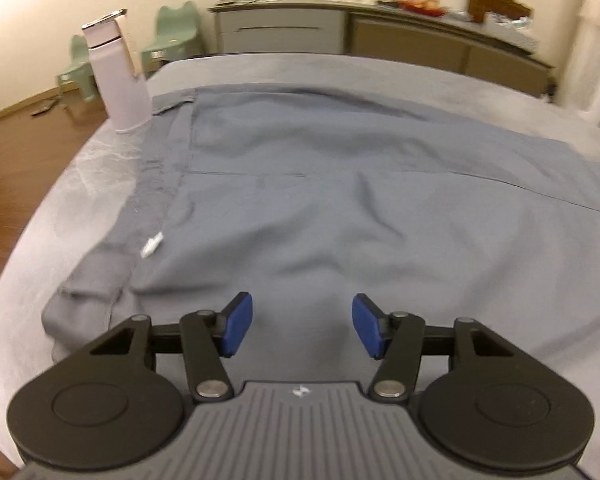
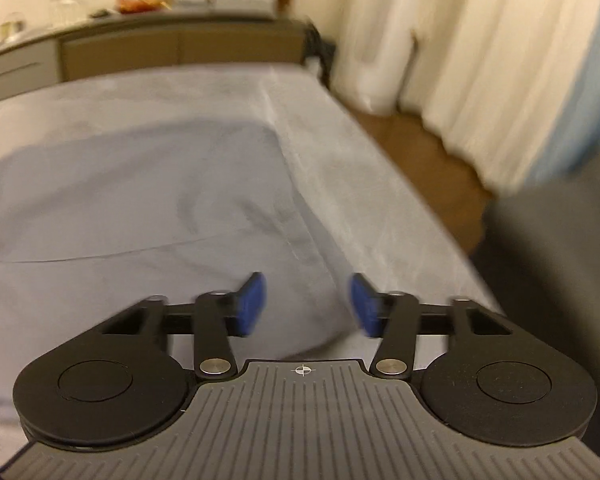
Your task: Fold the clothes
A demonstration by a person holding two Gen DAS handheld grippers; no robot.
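A grey-blue garment (image 1: pixel 320 184) lies spread flat over a table covered in pale grey cloth (image 1: pixel 96 168); its elastic waistband and a small white tag (image 1: pixel 151 245) are on its left side. My left gripper (image 1: pixel 302 326) hovers over the garment's near part, its blue pads apart with nothing between them. In the right wrist view the same garment (image 2: pixel 132 184) fills the left and middle, and its right edge runs down toward my right gripper (image 2: pixel 308 306). That gripper is open above the edge, and the picture is blurred.
A white bottle with a strap (image 1: pixel 118 76) stands on the table's far left corner, touching the garment's corner. A long sideboard (image 1: pixel 340 28) with clutter runs along the back wall, green stools (image 1: pixel 176 36) to its left. Wooden floor (image 2: pixel 420 160) and curtains (image 2: pixel 480 60) lie right of the table.
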